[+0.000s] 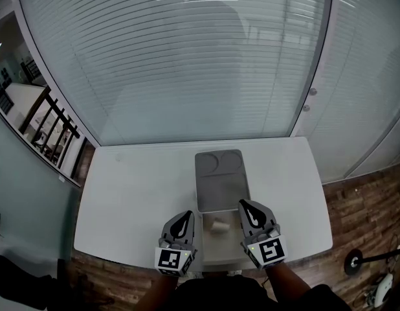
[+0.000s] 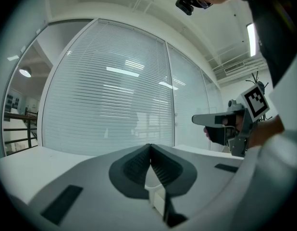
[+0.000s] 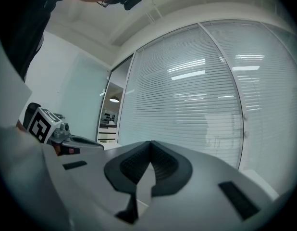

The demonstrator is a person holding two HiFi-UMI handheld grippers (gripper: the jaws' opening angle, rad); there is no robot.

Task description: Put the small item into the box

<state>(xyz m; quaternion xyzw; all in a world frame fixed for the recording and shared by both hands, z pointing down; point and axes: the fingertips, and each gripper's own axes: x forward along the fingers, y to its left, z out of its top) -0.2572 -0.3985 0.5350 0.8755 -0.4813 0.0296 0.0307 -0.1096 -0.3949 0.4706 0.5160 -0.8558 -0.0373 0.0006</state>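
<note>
Between my left tool [image 1: 186, 216] and my right tool [image 1: 244, 205], low in the centre of the head view, the small item [image 1: 219, 225] lies just below the grey box [image 1: 219, 186] on the desk [image 1: 129, 193]. It looks pale, stubby and light, and probably stiff, so I would pinch it across its short sides. My left tool is pressed together and empty. My right tool is likewise pressed together, holding nothing.

An office, it is looking like — glass partition walls [image 1: 358, 102] with closed horizontal blinds [image 1: 180, 63] are enclosing a white counter [image 1: 122, 193], wood-plank flooring [image 1: 362, 212] is running alongside, and a strip light [image 2: 251, 38] is glowing overhead.
</note>
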